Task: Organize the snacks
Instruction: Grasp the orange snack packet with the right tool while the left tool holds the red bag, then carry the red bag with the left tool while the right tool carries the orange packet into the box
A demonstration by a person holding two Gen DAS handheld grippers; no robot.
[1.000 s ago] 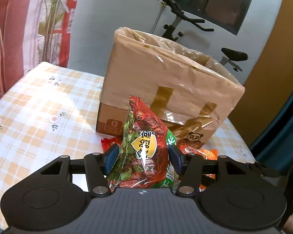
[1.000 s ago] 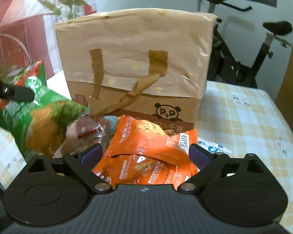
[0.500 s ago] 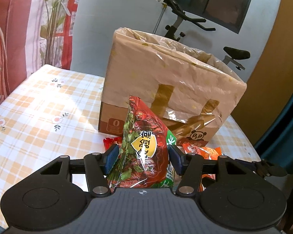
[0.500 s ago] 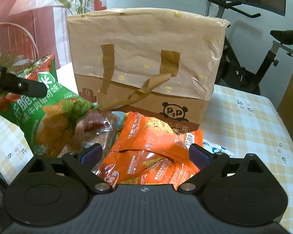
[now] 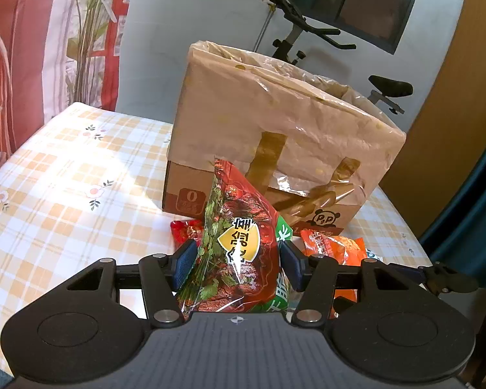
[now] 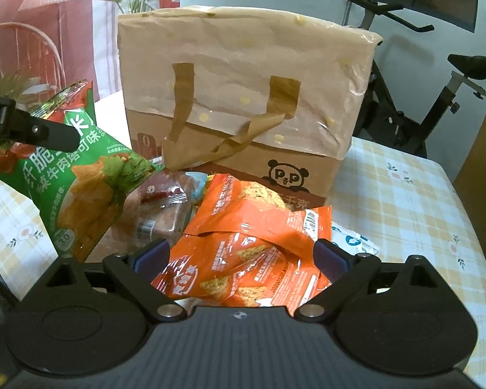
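- Chip bag (image 5: 239,253): glossy printed plastic film, crinkled; we see glare on its red and green faces.
- Orange packs (image 6: 252,253): shiny film, creased.
- Clear wrapper (image 6: 158,207): transparent plastic, wrinkled.
- Box (image 5: 275,149): matt brown cardboard; a thin, crumpled, semi-gloss plastic liner is folded over its top, with brown handle strips.
- Tablecloth (image 5: 64,178): smooth checked sheet with a slight sheen; we cannot tell cloth from vinyl.
- Left gripper (image 5: 238,264): matt black plastic body, ribbed base, bright metal screw heads, blue matt pads (image 5: 186,261).
- Right gripper (image 6: 241,256): same finish.
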